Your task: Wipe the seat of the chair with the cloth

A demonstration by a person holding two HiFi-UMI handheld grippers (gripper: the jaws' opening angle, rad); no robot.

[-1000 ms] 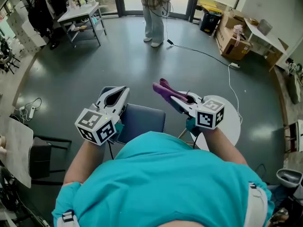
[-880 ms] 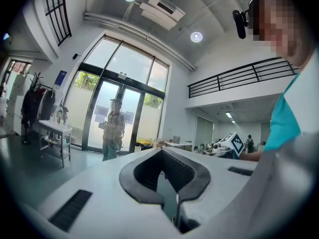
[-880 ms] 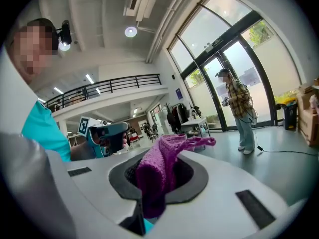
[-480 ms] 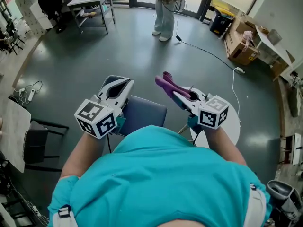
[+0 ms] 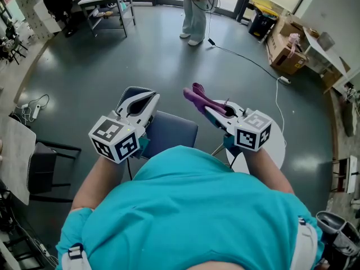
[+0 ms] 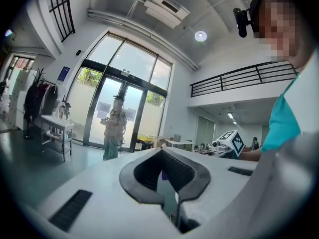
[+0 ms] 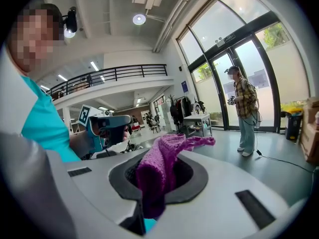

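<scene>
Jaws of the left gripper [image 5: 136, 102] are pressed together, and in the left gripper view [image 6: 167, 176] nothing is between the pads; only a small purple spot shows through the hollow. Just right of it is the chair [image 5: 169, 135]. Its dark blue seat lies between the two grippers, but the near part is hidden under the person's teal shirt [image 5: 191, 212], and the legs cannot be seen. The left gripper also covers a part of the chair's left side.

The purple cloth [image 5: 197, 100] shows over the floor, just beside the far right corner of the seat and not on it. The right gripper [image 5: 212, 112] pinches it: in the right gripper view the cloth [image 7: 157, 171] fills the hollow of the closed jaws and its free end hangs over the far edge. A white round table [image 5: 275, 148] at the right is partly covered by this gripper and the arm. At the far side a standing person [image 5: 196, 13] is cut off at the top edge.
</scene>
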